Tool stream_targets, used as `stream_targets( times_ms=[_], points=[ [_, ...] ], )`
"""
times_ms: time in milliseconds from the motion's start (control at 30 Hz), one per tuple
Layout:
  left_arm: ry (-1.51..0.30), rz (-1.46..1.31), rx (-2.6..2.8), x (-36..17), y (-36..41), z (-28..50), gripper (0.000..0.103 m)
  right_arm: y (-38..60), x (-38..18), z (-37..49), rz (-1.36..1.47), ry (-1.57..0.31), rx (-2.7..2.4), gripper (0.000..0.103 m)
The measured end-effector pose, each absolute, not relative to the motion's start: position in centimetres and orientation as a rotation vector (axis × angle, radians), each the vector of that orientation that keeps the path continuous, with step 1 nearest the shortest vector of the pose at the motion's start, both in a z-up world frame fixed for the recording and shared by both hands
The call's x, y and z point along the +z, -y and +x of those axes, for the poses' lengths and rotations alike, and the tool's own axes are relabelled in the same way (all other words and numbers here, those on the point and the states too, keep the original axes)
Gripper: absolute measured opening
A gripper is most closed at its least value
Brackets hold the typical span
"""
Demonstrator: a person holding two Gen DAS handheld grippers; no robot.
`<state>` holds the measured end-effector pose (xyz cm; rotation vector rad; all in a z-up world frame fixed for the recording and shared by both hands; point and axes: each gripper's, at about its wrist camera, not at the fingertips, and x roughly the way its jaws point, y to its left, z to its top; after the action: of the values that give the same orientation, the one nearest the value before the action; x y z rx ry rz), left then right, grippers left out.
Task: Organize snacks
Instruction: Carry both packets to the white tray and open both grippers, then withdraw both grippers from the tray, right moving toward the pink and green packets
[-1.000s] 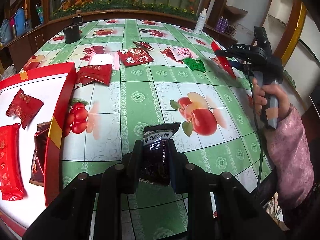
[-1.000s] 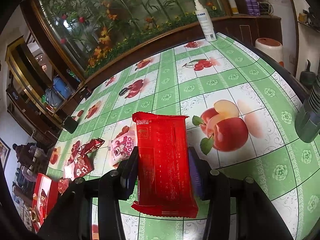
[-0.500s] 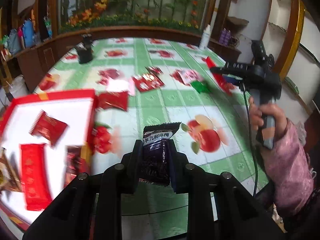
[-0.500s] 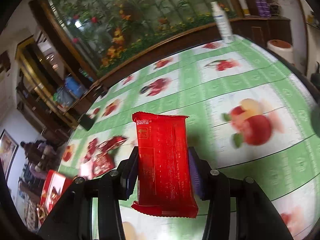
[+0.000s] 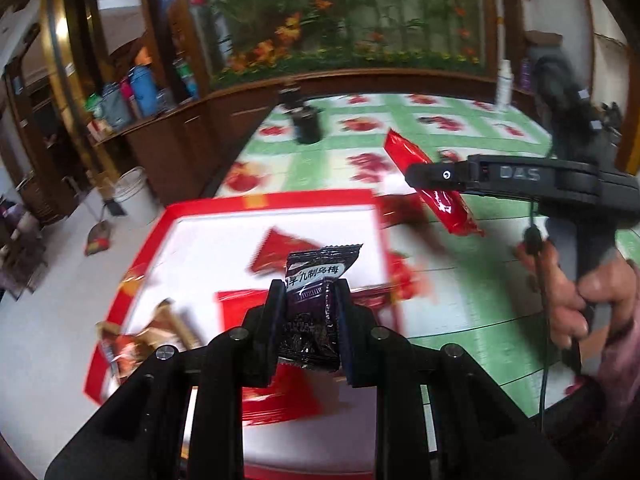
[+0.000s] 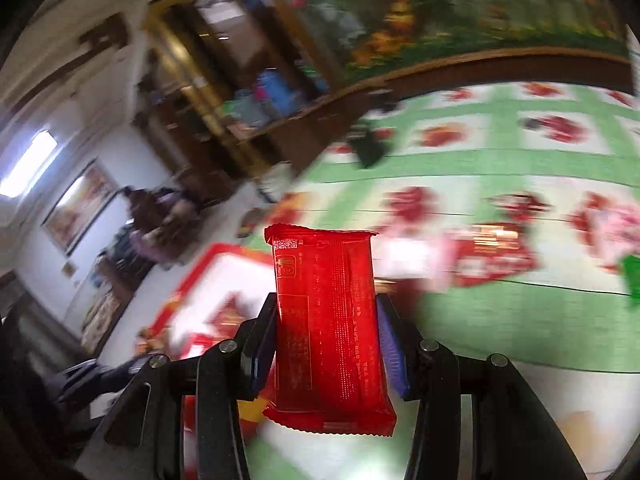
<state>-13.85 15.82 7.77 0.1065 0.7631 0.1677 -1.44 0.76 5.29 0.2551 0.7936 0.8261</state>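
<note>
My left gripper [image 5: 310, 304] is shut on a dark plum-candy packet [image 5: 316, 300] and holds it above the red-rimmed white tray [image 5: 208, 216], which holds several red and brown snack packets. My right gripper [image 6: 326, 328] is shut on a long red snack packet [image 6: 328, 320], held upright in the air. In the left wrist view that red packet [image 5: 432, 188] and the right gripper [image 5: 440, 184] hang to the right of the tray's far corner. The tray [image 6: 208, 264] shows blurred at lower left in the right wrist view.
The round table has a green fruit-print cloth [image 5: 480, 280]. Loose red and pink snack packets [image 6: 492, 252] and a green one [image 6: 632, 276] lie on it. A black cup [image 5: 306, 126] and a white bottle [image 5: 503, 82] stand near the far edge.
Both grippers have swung left with their packets. The left one now hangs over the tray instead of the tablecloth. The right one has come close to the tray.
</note>
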Motion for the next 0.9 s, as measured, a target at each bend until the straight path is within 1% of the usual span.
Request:
stream_targets(
  times_ms=[100,300,400,433,500,533,567,600,633,667,900],
  points=[
    [-0.787,0.097,0.207,7.2,-17.4,-14.0,0.021,-4.1,5.5,-2.7,0.259,-0.796,0.904,0.047],
    [-0.815,0.093,0.235,6.1,-18.6,-14.3,0.022,-9.3,4.3,-4.2,0.165,-0.853,0.956,0.047],
    [-0.826,0.099,0.259,5.7,-18.7,-14.3,0.022,-10.5,4.1,-5.2,0.108,-0.854,0.979,0.047],
    [-0.828,0.104,0.268,5.6,-18.7,-14.3,0.022,-10.6,4.0,-5.5,0.1,-0.855,0.985,0.05],
    [-0.834,0.11,0.295,5.5,-18.7,-14.2,0.025,-10.3,4.1,-5.8,0.084,-0.848,0.987,0.05],
    [-0.837,0.112,0.315,5.5,-18.9,-14.2,0.036,-10.0,4.1,-6.0,0.086,-0.845,0.988,0.05],
    [-0.835,0.114,0.34,5.6,-18.9,-14.2,0.054,-9.9,4.1,-5.9,0.09,-0.845,0.988,0.05],
    [-0.825,0.12,0.372,5.8,-19.0,-14.3,0.063,-9.6,4.1,-5.7,0.101,-0.852,0.992,0.051],
    [-0.811,0.13,0.395,5.9,-19.0,-14.5,0.076,-9.4,4.1,-5.4,0.11,-0.855,0.993,0.053],
    [-0.797,0.143,0.413,6.0,-19.1,-14.6,0.08,-9.1,4.2,-4.9,0.117,-0.853,0.988,0.054],
    [-0.746,0.254,0.482,7.5,-17.2,-14.1,0.083,-5.7,4.4,-2.2,0.231,-0.861,0.907,0.055]
  ],
)
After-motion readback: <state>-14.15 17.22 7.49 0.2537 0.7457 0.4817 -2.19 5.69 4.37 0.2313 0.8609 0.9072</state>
